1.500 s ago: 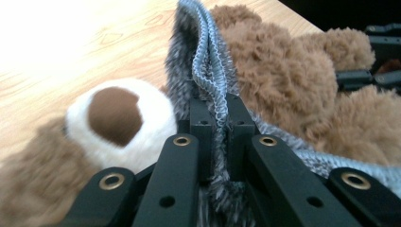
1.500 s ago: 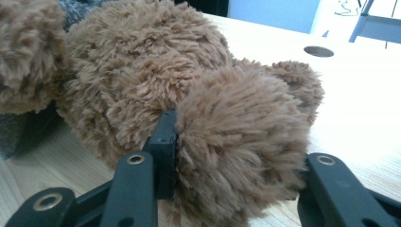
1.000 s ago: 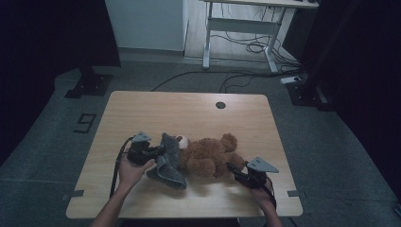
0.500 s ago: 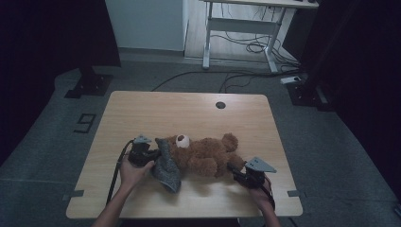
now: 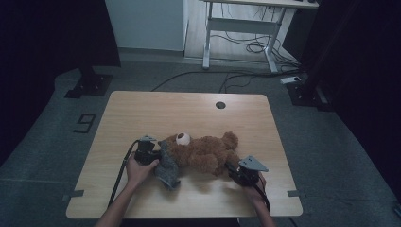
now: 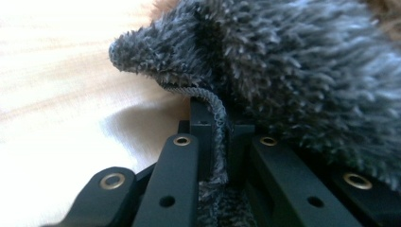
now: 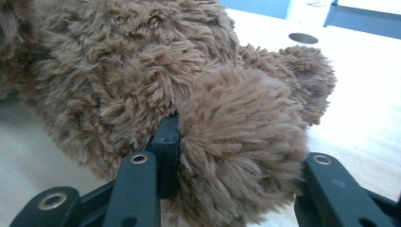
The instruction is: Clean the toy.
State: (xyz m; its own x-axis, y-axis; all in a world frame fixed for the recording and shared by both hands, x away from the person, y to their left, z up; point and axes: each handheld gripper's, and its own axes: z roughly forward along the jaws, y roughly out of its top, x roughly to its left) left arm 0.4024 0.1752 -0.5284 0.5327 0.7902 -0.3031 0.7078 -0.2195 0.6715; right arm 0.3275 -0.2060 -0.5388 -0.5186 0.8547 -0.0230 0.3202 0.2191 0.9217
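high view, bear: i see the brown teddy bear (image 5: 204, 153) lying on its side near the front edge of the table (image 5: 189, 106), about midway between the front corners, head toward my left.
high view, garment: a grey fuzzy garment (image 5: 167, 166) bunches at the bear's head end and spills toward the front edge.
high view, tongs: my left gripper (image 5: 145, 153) sits just beside the grey cloth; my right gripper (image 5: 241, 171) sits at the bear's foot end, nearer the front right corner.
left gripper view, grip: the jaws are closed together on the ribbed hem (image 6: 213, 124) of the grey garment (image 6: 302, 66), with the pile bulging above them.
left gripper view, handling: i judge the cloth light, limp and stretchy; the hem is the firmest place to hold, since loose pile would slide out.
right gripper view, grip: the jaws are clamped on a plush leg (image 7: 241, 156) of the teddy bear (image 7: 123, 71), and the stuffing swells out between them.
right gripper view, handling: i judge the bear soft, light and squashy, not fragile; a limb gives a sound anchor, though it will flex and twist while i pull the cloth against it.
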